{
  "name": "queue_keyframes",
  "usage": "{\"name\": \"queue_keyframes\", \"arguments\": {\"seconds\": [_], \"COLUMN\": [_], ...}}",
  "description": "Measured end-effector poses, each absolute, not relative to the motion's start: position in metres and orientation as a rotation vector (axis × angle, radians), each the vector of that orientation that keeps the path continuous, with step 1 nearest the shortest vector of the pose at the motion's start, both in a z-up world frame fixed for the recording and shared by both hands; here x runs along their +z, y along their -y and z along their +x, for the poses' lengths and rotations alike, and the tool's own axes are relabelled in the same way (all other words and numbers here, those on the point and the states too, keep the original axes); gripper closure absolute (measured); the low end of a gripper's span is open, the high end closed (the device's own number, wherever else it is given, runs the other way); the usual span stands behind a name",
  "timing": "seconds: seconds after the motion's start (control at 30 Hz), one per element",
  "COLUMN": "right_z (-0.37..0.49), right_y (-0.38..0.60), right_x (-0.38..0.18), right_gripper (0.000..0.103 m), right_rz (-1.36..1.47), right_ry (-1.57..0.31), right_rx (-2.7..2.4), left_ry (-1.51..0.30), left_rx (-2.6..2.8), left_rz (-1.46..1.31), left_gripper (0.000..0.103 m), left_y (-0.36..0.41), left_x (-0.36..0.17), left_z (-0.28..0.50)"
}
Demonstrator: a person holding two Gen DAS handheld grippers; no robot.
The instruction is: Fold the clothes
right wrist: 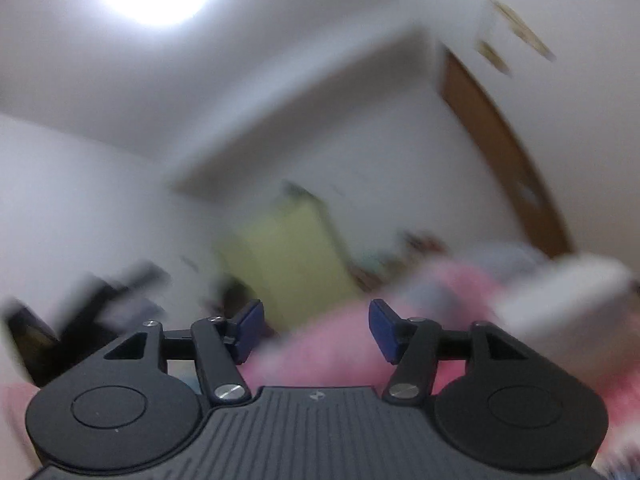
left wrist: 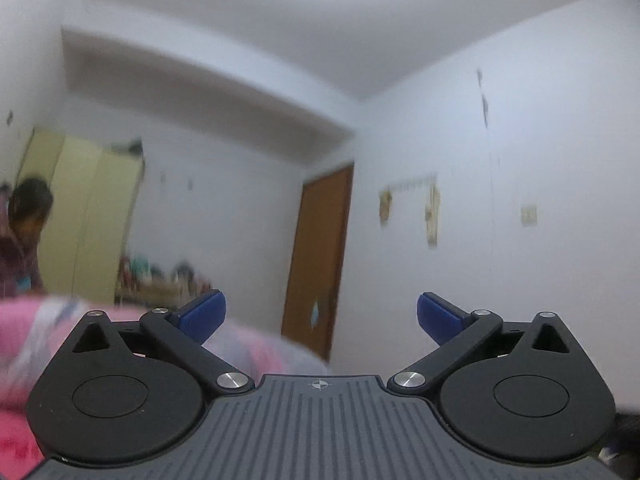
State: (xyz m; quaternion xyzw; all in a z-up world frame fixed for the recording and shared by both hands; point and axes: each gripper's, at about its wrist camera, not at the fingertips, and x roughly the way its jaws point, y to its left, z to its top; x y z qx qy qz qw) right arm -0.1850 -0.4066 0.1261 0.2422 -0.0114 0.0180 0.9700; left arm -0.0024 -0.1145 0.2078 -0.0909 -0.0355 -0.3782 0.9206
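Pointing both grippers roughly level across the room, we hold nothing: the left gripper [left wrist: 321, 317] stands spread wide, the right gripper [right wrist: 316, 330] partly apart, both empty. The pink patterned cloth [left wrist: 36, 324], blurred, lies low beneath and beside us, on what seems a bed. To fold well, we should tip down, find two matching corners, and pinch each squarely before lifting.

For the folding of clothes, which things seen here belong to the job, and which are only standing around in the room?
Belong to the job:
- pink fabric, blurred, below and behind the grippers
- left hand-held gripper, open, nothing between its fingers
- right hand-held gripper, open, nothing gripped

Only standing around:
- brown door
- yellow cupboard
- cluttered shelf
- wall pictures
- person in the background
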Motion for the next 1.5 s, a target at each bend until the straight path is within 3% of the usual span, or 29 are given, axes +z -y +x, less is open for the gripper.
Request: {"name": "queue_keyframes", "arguments": {"seconds": [0.1,0.3,0.43,0.53,0.8,1.5], "right_z": [-0.191,-0.194,-0.206,-0.209,-0.204,-0.215], "right_y": [0.4,0.394,0.397,0.392,0.363,0.31], "right_x": [0.095,0.054,0.037,0.028,0.027,0.041], "right_gripper": [0.037,0.018,0.005,0.002,0.0,0.0], "right_rz": [0.439,0.386,0.382,0.358,0.325,-0.012], "right_ry": [-0.096,-0.215,-0.267,-0.28,-0.306,-0.229], "right_rx": [-0.163,-0.437,-0.55,-0.587,-0.567,-0.749], "left_ry": [-0.084,-0.381,-0.463,-0.531,-0.603,-0.501], "left_rx": [-0.793,-0.786,-0.726,-0.705,-0.591,-0.63], "left_rz": [-0.125,-0.118,-0.092,-0.109,-0.023,0.036], "left_gripper": [0.0,0.0,0.0,0.0,0.0,0.0], "left_y": [0.137,0.176,0.187,0.176,0.154,0.152], "left_x": [0.172,0.089,0.055,0.04,0.025,0.028], "left_z": [0.005,0.01,-0.006,-0.013,-0.033,-0.068]}}
